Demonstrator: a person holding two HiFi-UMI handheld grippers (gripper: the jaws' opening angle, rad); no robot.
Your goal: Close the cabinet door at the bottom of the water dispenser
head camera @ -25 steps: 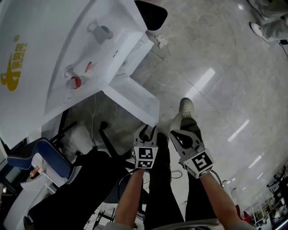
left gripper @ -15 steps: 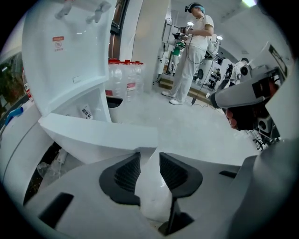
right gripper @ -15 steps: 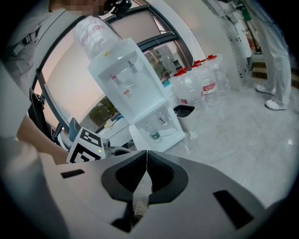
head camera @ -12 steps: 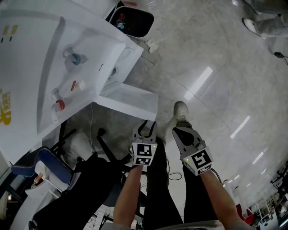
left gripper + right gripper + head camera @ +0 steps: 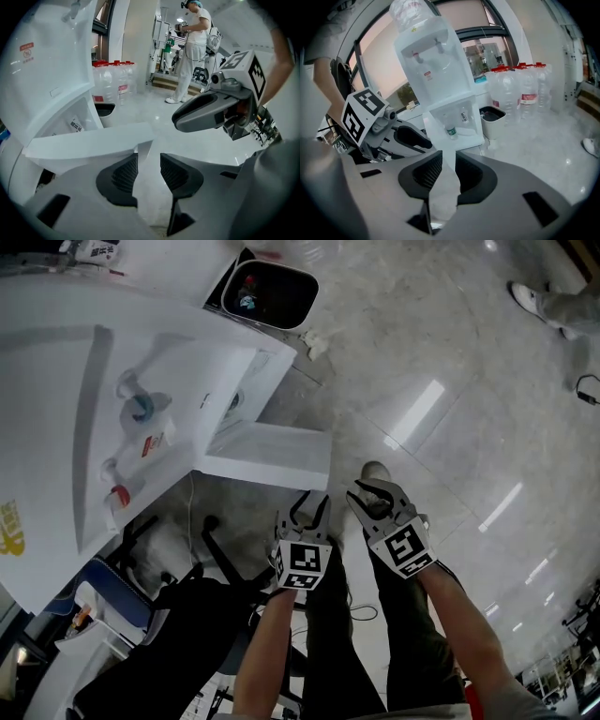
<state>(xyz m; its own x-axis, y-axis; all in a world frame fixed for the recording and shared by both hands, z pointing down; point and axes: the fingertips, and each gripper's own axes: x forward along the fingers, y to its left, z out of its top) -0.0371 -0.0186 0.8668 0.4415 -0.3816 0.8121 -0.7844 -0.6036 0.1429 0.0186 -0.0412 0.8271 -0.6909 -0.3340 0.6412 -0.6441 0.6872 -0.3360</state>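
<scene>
Cabinet door (image 5: 267, 455) open, dispenser (image 5: 56, 381) cut off left

Bright indoor light glares in streaks off the glossy floor (image 5: 417, 413), and fisheye edges darken and bend

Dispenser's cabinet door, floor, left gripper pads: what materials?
Cabinet door: likely white moulded plastic, smooth satin, even sheen. Floor: probably polished stone or tile; grey mottling, sharp light reflections. Left gripper pads: dark rubber or plastic, seemingly; fine ribbed texture, matte.
</scene>
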